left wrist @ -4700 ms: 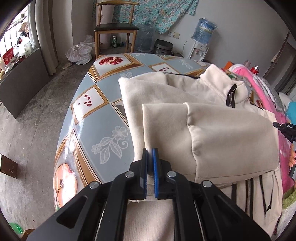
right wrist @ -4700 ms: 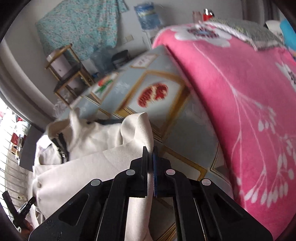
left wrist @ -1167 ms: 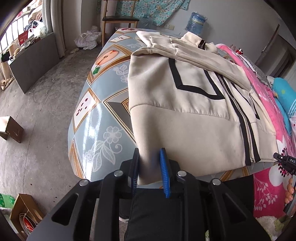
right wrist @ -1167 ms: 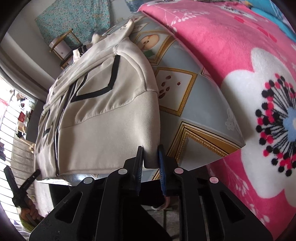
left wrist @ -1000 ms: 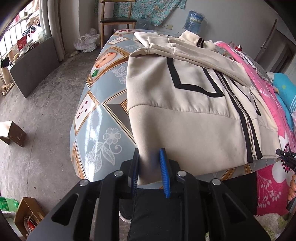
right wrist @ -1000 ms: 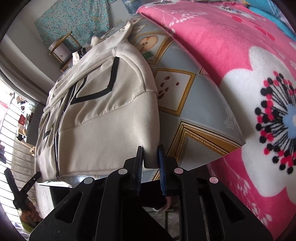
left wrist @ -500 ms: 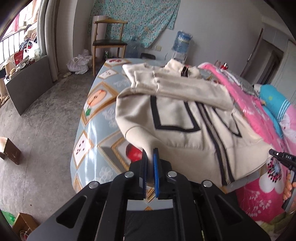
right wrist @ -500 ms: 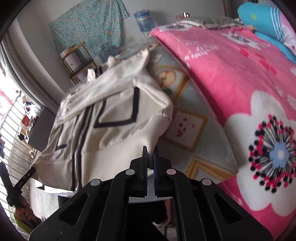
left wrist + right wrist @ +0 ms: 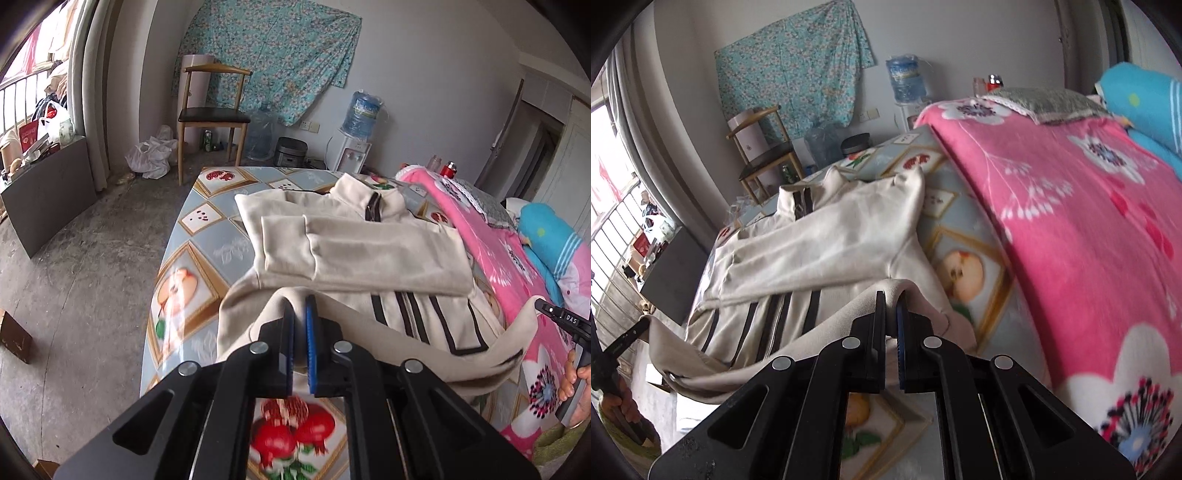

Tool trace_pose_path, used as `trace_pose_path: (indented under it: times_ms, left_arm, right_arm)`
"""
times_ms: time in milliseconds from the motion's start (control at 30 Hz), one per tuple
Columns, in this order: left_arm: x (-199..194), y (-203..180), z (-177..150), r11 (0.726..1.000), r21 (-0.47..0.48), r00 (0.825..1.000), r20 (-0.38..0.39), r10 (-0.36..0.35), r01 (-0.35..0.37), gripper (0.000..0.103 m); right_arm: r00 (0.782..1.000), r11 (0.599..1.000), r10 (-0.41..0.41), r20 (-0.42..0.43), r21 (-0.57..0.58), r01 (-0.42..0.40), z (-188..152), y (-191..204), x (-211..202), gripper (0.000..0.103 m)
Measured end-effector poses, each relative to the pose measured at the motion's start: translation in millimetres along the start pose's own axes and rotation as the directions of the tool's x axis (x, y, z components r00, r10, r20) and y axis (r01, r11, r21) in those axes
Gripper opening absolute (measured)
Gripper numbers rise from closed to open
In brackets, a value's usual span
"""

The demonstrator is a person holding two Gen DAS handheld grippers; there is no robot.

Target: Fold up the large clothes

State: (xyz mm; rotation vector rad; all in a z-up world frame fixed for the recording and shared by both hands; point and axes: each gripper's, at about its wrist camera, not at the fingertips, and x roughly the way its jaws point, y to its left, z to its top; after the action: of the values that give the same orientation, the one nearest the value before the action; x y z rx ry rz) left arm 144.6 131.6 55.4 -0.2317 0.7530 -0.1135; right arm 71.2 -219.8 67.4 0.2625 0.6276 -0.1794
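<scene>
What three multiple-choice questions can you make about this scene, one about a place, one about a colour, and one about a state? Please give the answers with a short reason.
1. Where does the wooden chair stand?
A. On the floor beyond the far end of the table
B. On top of the pink blanket
C. Under the table

2. What colour are the stripes on the cream jacket?
A. Red
B. Black
C. Green

3. In what state is the left claw?
A. Wide open above the jacket
B. Shut on the jacket's hem
C. Shut on the chair

Answers:
1. A: the chair is by the wall, past the table, in front of the floral cloth.
2. B: dark stripes run beside the zip below the folded sleeves.
3. B: cream fabric is pinched between its pads, and the right claw grips the hem in the same way.
</scene>
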Motion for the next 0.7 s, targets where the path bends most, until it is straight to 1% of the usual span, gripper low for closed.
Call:
trace_pose_path:
  times_ms: [133,200,267,400,433,467,500,533,567,600,633,667,700]
  left_arm:
    - [32.9,6.1,17.0,1.000,-0.010,0.999,-0.035,0.023,-0.023,0.005]
    - [51.3,11.3,21.2,0.999,-0.025,0.997,-0.064,0.034,-0.036,0.005]
    - [72.6,20.0,22.3,0.998,-0.057,0.993,-0.110,0.035,-0.042,0.006]
    - [102.6,34.3,19.2,0.991,-0.125,0.985,-0.174,0.015,-0.037,0.010]
    - [105.8,38.8,18.0,0.987,-0.156,0.983,-0.183,0.000,-0.029,0.010]
    - [105.4,42.6,17.2,0.982,-0.188,0.983,-0.183,-0.018,-0.017,0.011]
    - [103.5,44.7,16.6,0.978,-0.207,0.983,-0.179,-0.030,-0.008,0.012]
    - [100.0,45.1,16.4,0.977,-0.215,0.985,-0.171,-0.036,-0.002,0.012]
    - [95.9,44.2,16.5,0.977,-0.211,0.986,-0.162,-0.034,-0.001,0.014]
    - [87.5,42.4,16.5,0.981,-0.191,0.990,-0.139,0.012,-0.038,0.024]
    - [81.2,41.1,18.2,0.982,-0.172,0.992,-0.114,0.061,-0.080,0.030]
    - [73.1,40.9,18.9,0.981,-0.156,0.991,-0.085,0.102,-0.114,0.036]
    - [63.8,42.8,19.9,0.980,-0.151,0.990,-0.060,0.125,-0.133,0.037]
  right_arm:
    - [1.000,1.000,-0.020,-0.004,-0.013,0.020,24.3,-2.0,35.7,0.005]
    - [0.999,1.000,-0.026,-0.025,-0.001,0.026,32.3,-6.7,59.0,0.005]
    - [0.998,0.999,-0.029,-0.061,0.023,0.030,36.0,-13.6,85.7,0.005]
    - [0.988,0.997,-0.042,-0.152,0.064,0.052,31.0,-27.1,129.7,0.007]
    - [0.986,0.996,-0.049,-0.160,0.071,0.062,29.2,-29.3,135.5,0.007]
    - [0.985,0.995,-0.053,-0.162,0.075,0.065,28.3,-30.6,138.6,0.010]
    - [0.986,0.995,-0.048,-0.162,0.075,0.060,27.8,-31.5,138.3,0.014]
    - [0.987,0.996,-0.040,-0.159,0.076,0.053,28.0,-31.8,135.9,0.021]
    - [0.988,0.996,-0.024,-0.151,0.078,0.037,28.6,-32.0,131.5,0.033]
    - [0.990,0.997,-0.013,-0.140,0.077,0.023,29.7,-32.2,127.1,0.043]
    - [0.991,0.997,-0.038,-0.125,0.067,0.047,30.8,-32.2,122.5,0.065]
    - [0.991,0.995,-0.085,-0.099,0.052,0.090,31.5,-32.0,114.5,0.067]
    - [0.990,0.992,-0.115,-0.079,0.035,0.118,31.9,-32.1,106.8,0.067]
